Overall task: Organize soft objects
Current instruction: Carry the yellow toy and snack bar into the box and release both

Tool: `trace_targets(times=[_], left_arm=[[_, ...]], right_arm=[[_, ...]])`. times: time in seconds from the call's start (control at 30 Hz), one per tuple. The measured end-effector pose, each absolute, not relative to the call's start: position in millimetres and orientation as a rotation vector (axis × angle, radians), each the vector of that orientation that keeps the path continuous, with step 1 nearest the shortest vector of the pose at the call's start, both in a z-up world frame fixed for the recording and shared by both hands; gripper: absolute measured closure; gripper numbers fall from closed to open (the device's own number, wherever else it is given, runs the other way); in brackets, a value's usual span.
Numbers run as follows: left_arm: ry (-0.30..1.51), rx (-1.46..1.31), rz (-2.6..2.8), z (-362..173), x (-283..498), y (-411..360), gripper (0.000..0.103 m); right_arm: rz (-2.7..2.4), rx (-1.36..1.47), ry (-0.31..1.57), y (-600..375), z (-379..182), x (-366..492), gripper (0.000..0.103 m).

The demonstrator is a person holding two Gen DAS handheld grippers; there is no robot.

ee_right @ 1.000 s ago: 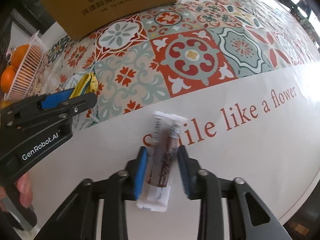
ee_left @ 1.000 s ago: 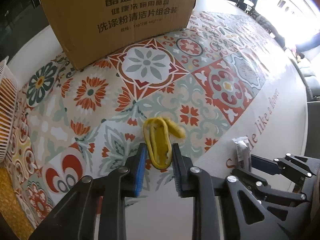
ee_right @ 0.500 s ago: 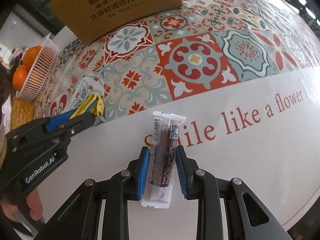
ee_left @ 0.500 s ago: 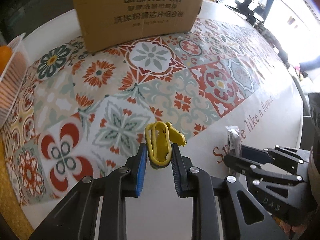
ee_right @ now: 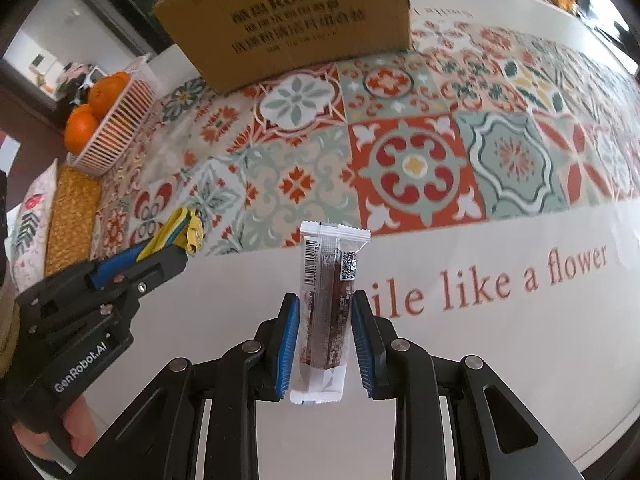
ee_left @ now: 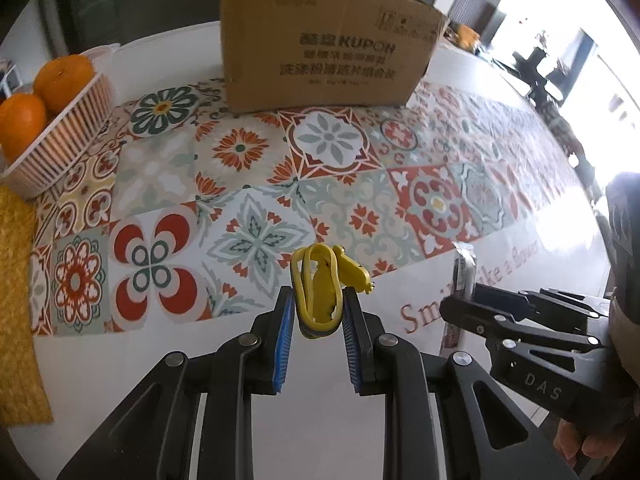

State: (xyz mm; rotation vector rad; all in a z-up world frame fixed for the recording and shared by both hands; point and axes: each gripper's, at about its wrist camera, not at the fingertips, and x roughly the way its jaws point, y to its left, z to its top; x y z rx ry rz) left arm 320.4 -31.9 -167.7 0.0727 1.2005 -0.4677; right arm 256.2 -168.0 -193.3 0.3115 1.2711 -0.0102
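Note:
My left gripper (ee_left: pixel 318 316) is shut on a yellow soft band toy (ee_left: pixel 320 288) and holds it above the table; it shows in the right wrist view (ee_right: pixel 182 232) too. My right gripper (ee_right: pixel 325 312) is shut on a clear snack packet with a dark brown bar (ee_right: pixel 328 300) and holds it lifted; its top shows in the left wrist view (ee_left: pixel 464 270). The right gripper (ee_left: pixel 464 306) is to the right of the left one.
A large cardboard box (ee_left: pixel 324 60) stands at the far side of the patterned tablecloth (ee_left: pixel 248 176). A white basket with oranges (ee_left: pixel 56 128) sits at the far left, by a yellow woven mat (ee_left: pixel 16 300). The box (ee_right: pixel 288 20) and basket (ee_right: pixel 112 128) show in the right view too.
Both grippers closed on their objects and lifted them off the table. The views now sit higher and show more of the box and the basket.

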Motion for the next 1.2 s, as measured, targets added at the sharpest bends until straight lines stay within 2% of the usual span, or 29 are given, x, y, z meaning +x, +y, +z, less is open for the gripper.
trace_targets(times=[0.6,1.2], left_arm=[[1.012,-0.039,-0.371,-85.1,317.0,-47.8,0.079],[0.832,-0.026,-0.346,-16.1,362.2,-66.5,0.079]], right_arm=[[0.135,0.22,1.068,-184.5,-110.2,274.3,0.075],[0.163,0.224,0.866,-203.9,-37.0,325.3,0.075]])
